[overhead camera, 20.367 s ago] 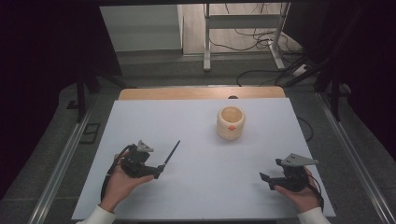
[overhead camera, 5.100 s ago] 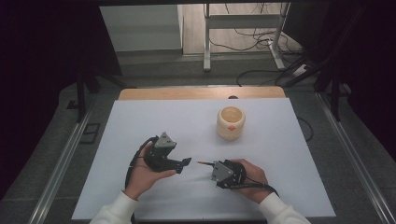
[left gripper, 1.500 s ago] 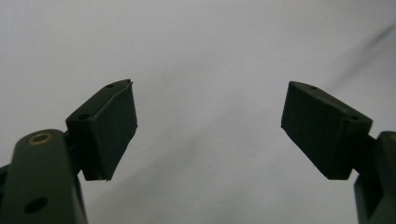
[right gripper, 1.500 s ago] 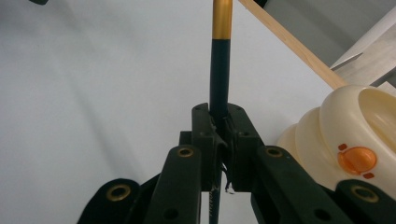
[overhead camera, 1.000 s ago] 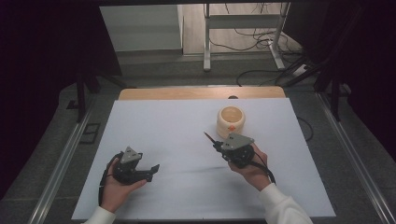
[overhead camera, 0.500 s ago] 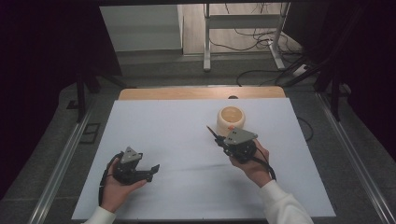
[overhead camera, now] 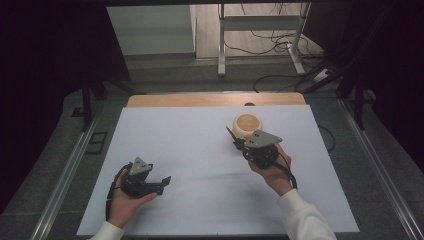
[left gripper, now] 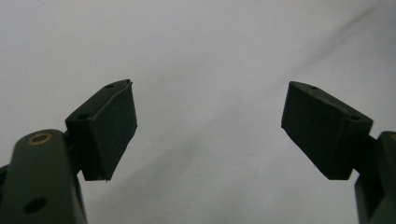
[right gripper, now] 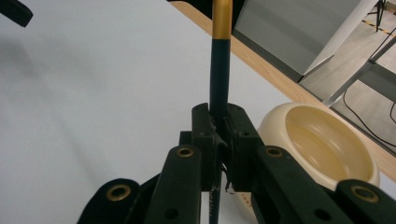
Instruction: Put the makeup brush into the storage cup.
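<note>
- Slim dark stick with a gold band, likely a pen or brush point(right gripper: 220, 84), clamped upright between the jaws of the right tool point(right gripper: 219, 135); far end cut off by the top of the right gripper view, so exact kind hard to tell.
- In the high view, seen as a thin dark tip point(overhead camera: 231, 133) poking up-left out of the right tool point(overhead camera: 245, 144), just beside the bowl.
- Cream round bowl point(overhead camera: 248, 126) at the far middle-right of the counter, open side up, inside bare as far as visible point(right gripper: 322, 140).
- Right tool held above the counter, near the bowl's near-left side; stick not yet over the rim nor inside.
- Left tool point(overhead camera: 161, 183) resting low at the near-left, well apart from bowl and stick; jaws wide apart with nothing between them point(left gripper: 210, 135), just white surface beyond.
- White counter point(overhead camera: 175, 135) otherwise bare; wooden strip along its far edge point(overhead camera: 200, 99).
- Progress, as a judgement: pickup done, carry toward the bowl nearly done.
- Left to do, probably: bringing the stick over the rim, lowering it in, opening the jaws.
</note>
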Action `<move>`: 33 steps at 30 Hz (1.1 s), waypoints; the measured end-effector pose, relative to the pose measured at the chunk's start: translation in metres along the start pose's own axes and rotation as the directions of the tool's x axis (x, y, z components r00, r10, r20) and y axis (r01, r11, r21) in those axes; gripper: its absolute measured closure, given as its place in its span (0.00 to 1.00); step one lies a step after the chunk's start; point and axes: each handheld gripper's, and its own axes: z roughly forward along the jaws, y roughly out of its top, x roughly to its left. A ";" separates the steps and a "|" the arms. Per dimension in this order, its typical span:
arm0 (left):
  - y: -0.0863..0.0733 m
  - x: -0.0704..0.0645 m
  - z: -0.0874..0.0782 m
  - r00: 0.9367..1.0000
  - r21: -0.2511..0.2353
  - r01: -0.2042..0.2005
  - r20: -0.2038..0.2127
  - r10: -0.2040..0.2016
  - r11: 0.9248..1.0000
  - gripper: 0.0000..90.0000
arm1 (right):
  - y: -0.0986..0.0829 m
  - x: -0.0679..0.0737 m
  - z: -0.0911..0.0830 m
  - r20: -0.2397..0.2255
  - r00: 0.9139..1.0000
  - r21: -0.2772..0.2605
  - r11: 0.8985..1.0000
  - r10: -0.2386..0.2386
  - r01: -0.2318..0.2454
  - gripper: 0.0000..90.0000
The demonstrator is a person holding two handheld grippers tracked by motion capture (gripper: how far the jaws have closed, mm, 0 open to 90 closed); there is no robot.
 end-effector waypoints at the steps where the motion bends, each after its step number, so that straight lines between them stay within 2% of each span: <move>1: 0.000 0.000 0.000 1.000 -0.001 0.000 0.001 0.000 1.000 0.20 | 0.000 -0.001 0.000 0.000 1.000 -0.001 1.000 0.002 -0.002 0.94; 14: 0.000 0.000 0.000 1.000 -0.002 -0.002 0.001 0.002 1.000 0.20 | 0.008 -0.017 -0.008 0.034 0.999 -0.051 0.998 0.043 -0.041 0.94; 33: 0.000 0.000 -0.001 1.000 0.000 -0.001 0.002 0.001 1.000 0.20 | 0.009 -0.032 -0.003 0.054 0.995 -0.071 0.994 0.083 -0.079 0.94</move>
